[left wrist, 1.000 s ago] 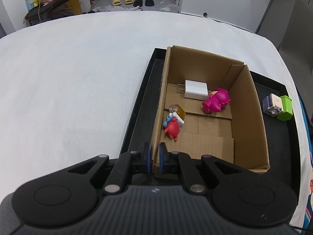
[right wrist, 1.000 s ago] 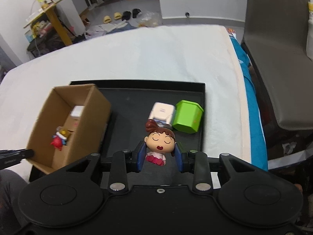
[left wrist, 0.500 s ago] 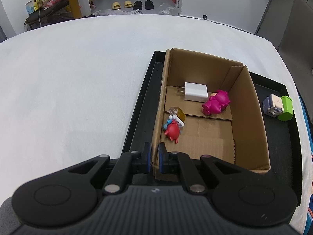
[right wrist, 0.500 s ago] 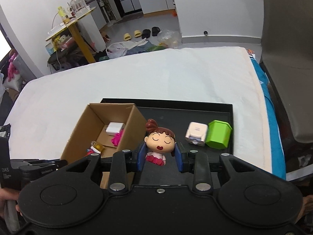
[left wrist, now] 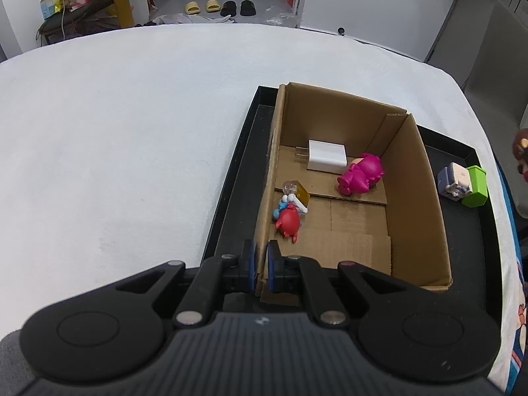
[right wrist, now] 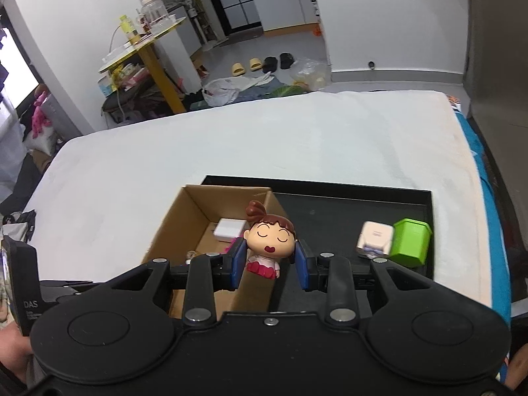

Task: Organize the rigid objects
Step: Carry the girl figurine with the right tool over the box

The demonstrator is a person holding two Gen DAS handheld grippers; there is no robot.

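My right gripper (right wrist: 269, 262) is shut on a girl figurine (right wrist: 269, 242) with brown hair and a pink dress, held above the right wall of the cardboard box (right wrist: 184, 227). My left gripper (left wrist: 260, 265) is shut on the near left corner of that cardboard box (left wrist: 412, 178), pinching its wall. Inside the box lie a white charger (left wrist: 326, 155), a magenta toy (left wrist: 361, 178), a red toy (left wrist: 288, 221) and a small yellow piece (left wrist: 297, 191). The box stands in a black tray (left wrist: 227, 194).
In the tray right of the box stand a green block (right wrist: 409, 242) and a small white-and-purple toy (right wrist: 374, 239). The tray (right wrist: 330, 211) lies on a white cloth-covered table (left wrist: 115, 138). A grey chair (right wrist: 498, 49) stands at the right; floor clutter lies beyond the far edge.
My right gripper has risen and swung left with the figurine, from over the tray beside the green block to above the box's right wall. The left gripper has stayed on the box.
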